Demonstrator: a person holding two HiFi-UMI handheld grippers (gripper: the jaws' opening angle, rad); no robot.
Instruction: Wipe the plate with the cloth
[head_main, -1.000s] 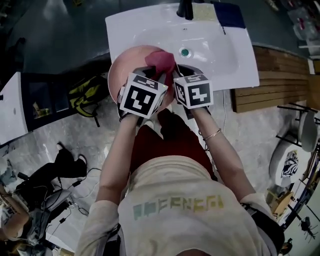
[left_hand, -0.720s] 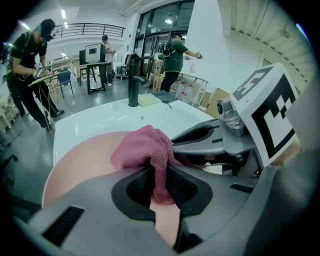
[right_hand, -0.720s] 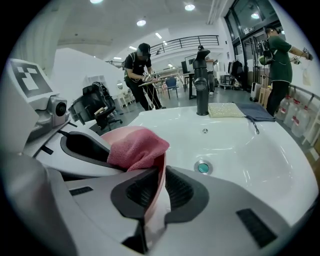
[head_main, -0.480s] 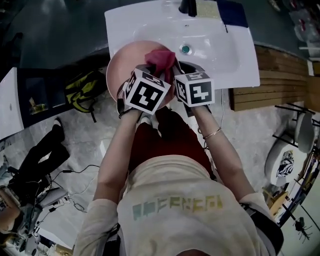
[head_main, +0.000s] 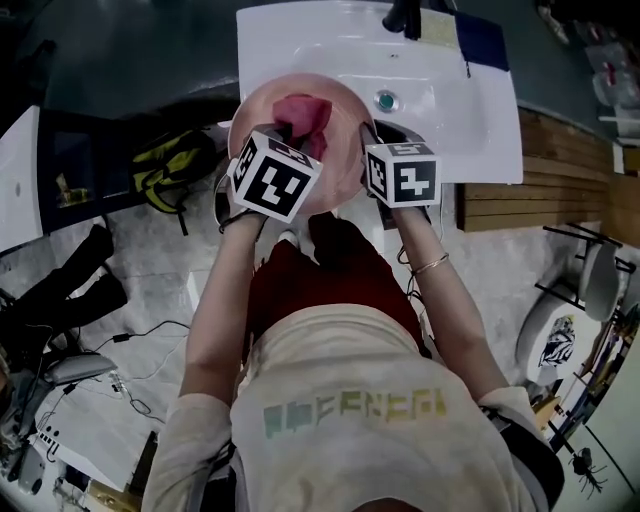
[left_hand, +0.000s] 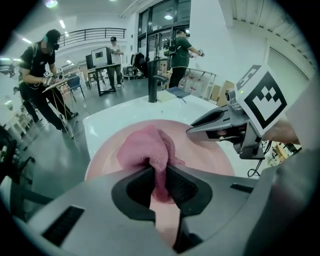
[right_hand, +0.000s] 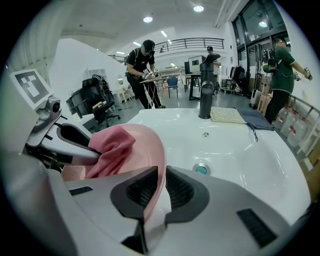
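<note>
here the right gripper (right_hand: 154, 200) is pinching the pink plate (head_main: 345, 135) by its rim over the sink (head_main: 460, 110) while the left gripper (left_hand: 159, 182), clamping the cloth (left_hand: 145, 150), is rubbing the plate's face, probably needing further sweeps across the unwiped areas.

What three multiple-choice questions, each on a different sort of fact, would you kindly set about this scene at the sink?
1. Where is the cloth?
A. On the floor.
B. On the plate.
C. Over the tap.

2. What colour is the plate?
A. Blue.
B. White.
C. Pink.

3. What is the right gripper shut on?
A. The plate's rim.
B. The cloth.
C. Nothing.

Answers:
1 B, the left gripper holds the cloth against the plate's face.
2 C, the plate shows pink against the white sink.
3 A, the rim runs between the right gripper's closed jaws.
</note>
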